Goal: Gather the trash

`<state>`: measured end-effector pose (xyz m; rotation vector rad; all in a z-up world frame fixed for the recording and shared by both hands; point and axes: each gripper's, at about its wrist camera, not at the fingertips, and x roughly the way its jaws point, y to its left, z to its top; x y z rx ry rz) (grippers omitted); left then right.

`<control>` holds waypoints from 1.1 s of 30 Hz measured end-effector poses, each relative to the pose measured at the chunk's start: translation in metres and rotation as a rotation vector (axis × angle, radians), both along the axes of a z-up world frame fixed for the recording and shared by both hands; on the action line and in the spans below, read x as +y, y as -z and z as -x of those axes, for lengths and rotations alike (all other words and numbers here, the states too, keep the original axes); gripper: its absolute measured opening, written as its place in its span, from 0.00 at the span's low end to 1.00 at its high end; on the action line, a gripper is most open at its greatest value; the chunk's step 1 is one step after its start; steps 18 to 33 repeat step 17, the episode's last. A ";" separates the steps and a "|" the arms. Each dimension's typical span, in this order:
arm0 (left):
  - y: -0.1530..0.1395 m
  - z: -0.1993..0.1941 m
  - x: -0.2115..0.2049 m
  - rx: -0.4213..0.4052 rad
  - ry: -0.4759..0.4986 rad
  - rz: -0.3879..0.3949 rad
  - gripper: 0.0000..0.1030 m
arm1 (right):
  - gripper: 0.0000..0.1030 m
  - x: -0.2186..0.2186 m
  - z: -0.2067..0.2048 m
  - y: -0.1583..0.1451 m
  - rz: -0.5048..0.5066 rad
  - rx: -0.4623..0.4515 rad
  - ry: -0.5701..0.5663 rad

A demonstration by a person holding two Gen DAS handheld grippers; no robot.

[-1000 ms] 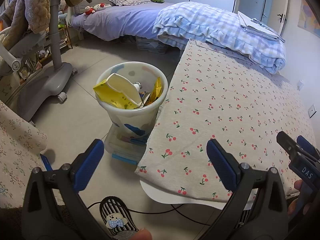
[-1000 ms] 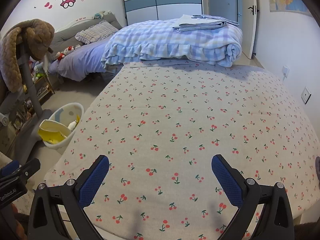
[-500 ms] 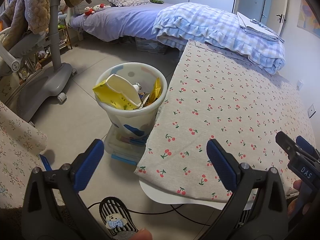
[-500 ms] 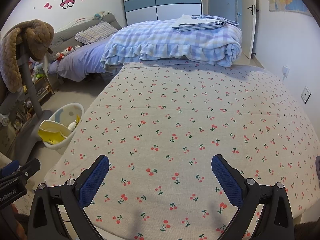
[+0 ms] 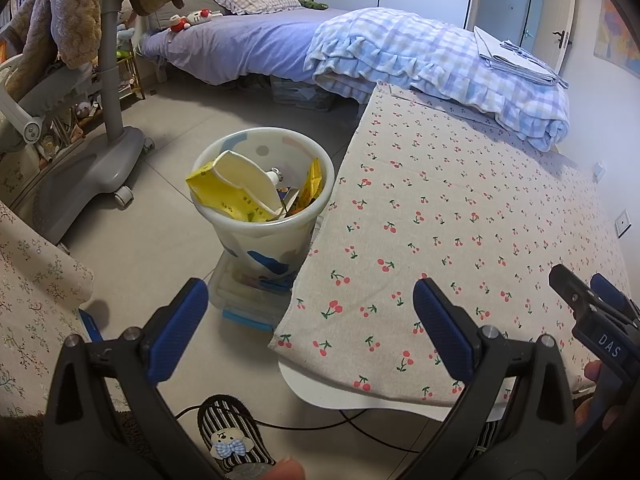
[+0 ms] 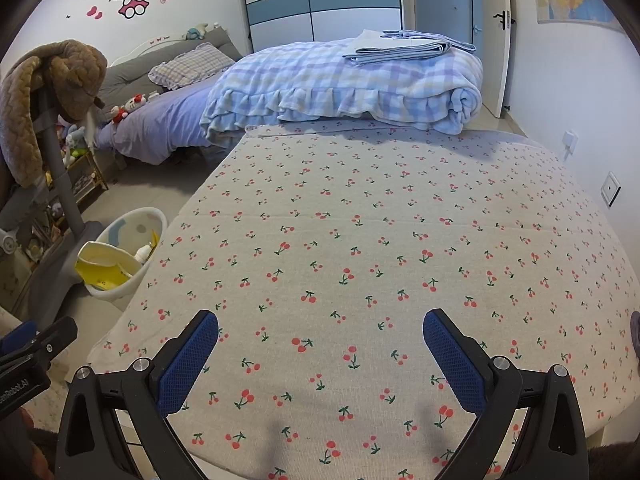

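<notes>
A white trash bin with coloured patches stands on the floor beside the table's left edge, on top of a clear storage box. Inside it lie a yellow-and-white carton, a small white bottle and yellow wrappers. My left gripper hovers open and holds nothing, near the table's front left corner, short of the bin. My right gripper is open over the cherry-print tablecloth, nothing between its fingers. The bin shows at the far left of the right wrist view.
A folded checked blanket lies at the table's far end, with a bed behind. A grey wheeled stand draped with a plush throw is left of the bin. A striped slipper and a cable lie on the floor below.
</notes>
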<state>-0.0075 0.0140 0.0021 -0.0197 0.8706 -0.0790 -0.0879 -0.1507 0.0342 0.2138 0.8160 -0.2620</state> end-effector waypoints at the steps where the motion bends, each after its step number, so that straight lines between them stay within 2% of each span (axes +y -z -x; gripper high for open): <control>1: 0.000 0.000 0.000 0.000 0.000 0.000 0.99 | 1.00 0.000 0.000 0.000 -0.001 0.000 0.000; 13: -0.002 -0.001 -0.001 0.003 0.006 0.004 0.99 | 1.00 0.001 0.001 -0.001 0.001 -0.003 0.009; 17: -0.003 -0.005 -0.002 0.028 0.034 0.036 0.99 | 1.00 -0.002 -0.001 -0.002 -0.014 0.001 0.006; 33: -0.003 -0.005 -0.002 0.028 0.034 0.036 0.99 | 1.00 -0.002 -0.001 -0.002 -0.014 0.001 0.006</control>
